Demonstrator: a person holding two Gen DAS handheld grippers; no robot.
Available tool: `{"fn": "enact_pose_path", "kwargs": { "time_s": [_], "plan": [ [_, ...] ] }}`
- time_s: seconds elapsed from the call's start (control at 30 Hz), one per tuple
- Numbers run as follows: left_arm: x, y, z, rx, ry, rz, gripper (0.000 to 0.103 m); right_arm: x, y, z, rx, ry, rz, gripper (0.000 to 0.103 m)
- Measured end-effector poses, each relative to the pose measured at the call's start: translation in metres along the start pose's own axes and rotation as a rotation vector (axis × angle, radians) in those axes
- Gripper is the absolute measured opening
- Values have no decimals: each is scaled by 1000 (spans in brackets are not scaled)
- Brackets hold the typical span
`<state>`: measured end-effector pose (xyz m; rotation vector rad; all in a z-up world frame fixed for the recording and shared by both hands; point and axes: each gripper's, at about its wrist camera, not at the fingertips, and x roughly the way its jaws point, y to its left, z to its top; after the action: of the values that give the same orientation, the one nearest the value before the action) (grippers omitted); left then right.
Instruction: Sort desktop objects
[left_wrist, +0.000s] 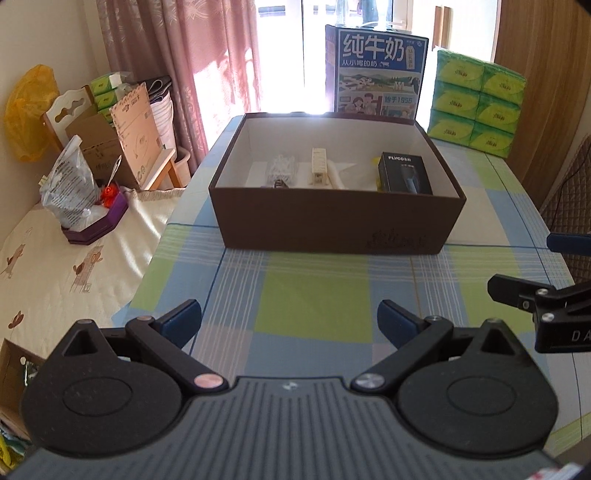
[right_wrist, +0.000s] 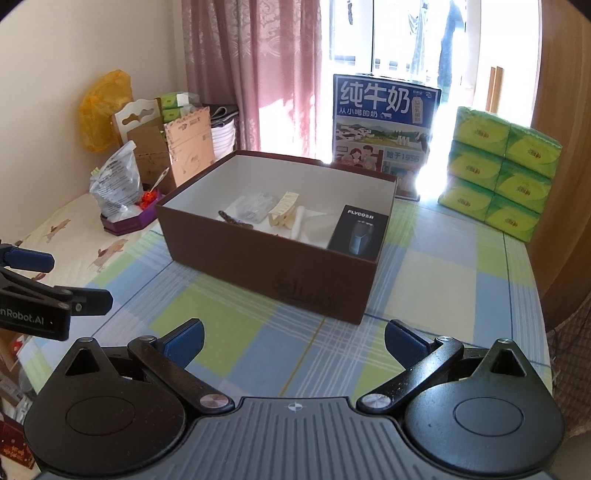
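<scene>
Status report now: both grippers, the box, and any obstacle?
Left gripper open, empty. Right gripper open, empty. Brown box ahead on table, black package and small items inside. Nothing in the way.

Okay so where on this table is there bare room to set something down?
Free: the checked cloth between the brown box and both open grippers. Crowded: behind the box, the milk carton and tissue packs.

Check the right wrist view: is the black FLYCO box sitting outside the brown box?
No. The black FLYCO box lies inside the brown box, at its right end, beside the white paper and the other small items.
</scene>
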<state>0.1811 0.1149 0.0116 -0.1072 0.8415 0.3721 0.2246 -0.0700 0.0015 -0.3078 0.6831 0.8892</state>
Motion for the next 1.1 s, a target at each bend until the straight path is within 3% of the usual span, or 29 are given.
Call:
{"fn": "enact_pose_path", "kwargs": {
  "time_s": [1.1],
  "plan": [
    [-22, -23, -43, -27, 30, 50, 100, -22, -4, -43, -18, 26, 33, 101]
  ]
}}
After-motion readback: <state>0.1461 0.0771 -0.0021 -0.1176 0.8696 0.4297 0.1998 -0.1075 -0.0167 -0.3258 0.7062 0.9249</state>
